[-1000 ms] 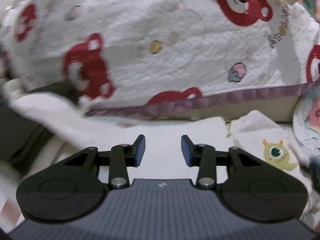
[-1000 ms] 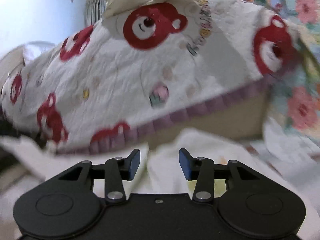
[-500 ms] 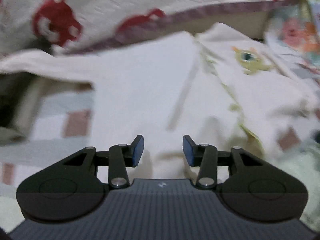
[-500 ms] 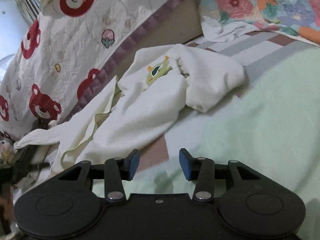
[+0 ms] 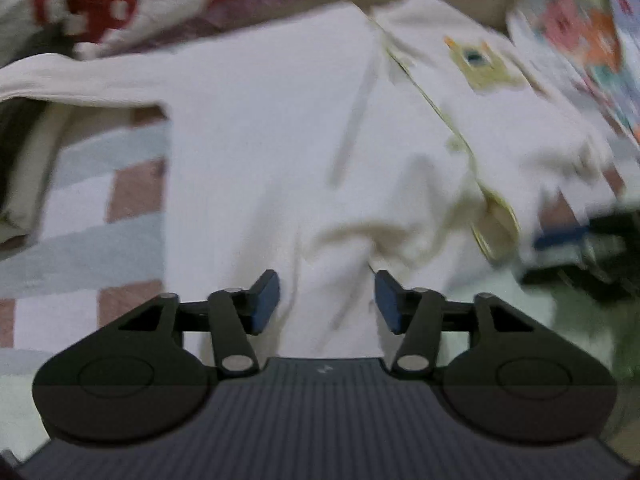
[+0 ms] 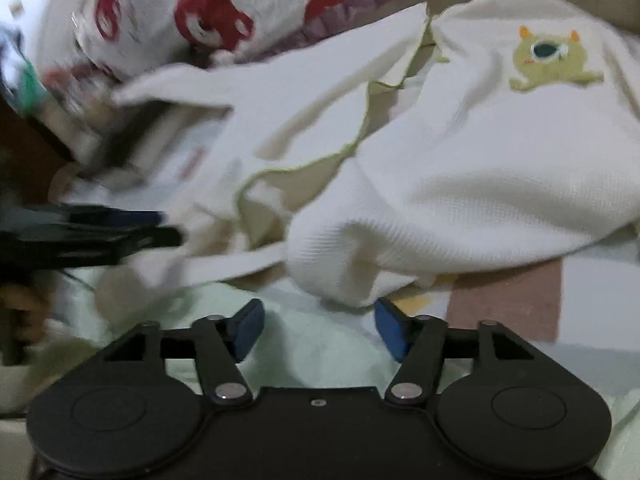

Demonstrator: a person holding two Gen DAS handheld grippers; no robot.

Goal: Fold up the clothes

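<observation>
A cream garment [image 5: 280, 140] with a green monster patch [image 5: 480, 64] lies crumpled on the bed. My left gripper [image 5: 326, 300] points down at its near part; the jaws are opening, cloth shows in the gap, and the pads do not press it. In the right wrist view the garment [image 6: 480, 184] shows its monster patch [image 6: 552, 60] and green-edged hem. My right gripper [image 6: 318, 328] hovers just short of that hem, its jaws opening over pale green bedding with nothing between them. The left gripper [image 6: 100, 232] appears blurred at the left, the right gripper [image 5: 580, 240] at the right edge.
A white quilt with red bears [image 6: 208, 20] rises behind the garment. Floral bedding [image 5: 592, 32] lies at the right. A striped sheet with brown squares [image 5: 80, 216] lies to the left, and a pale green blanket [image 6: 320, 360] in front. Blurred clutter [image 6: 60, 80] sits at the far left.
Both views swung down from the bear quilt onto the cream garment. Both pairs of jaws stand wider apart. The right gripper came closer to the garment's hem.
</observation>
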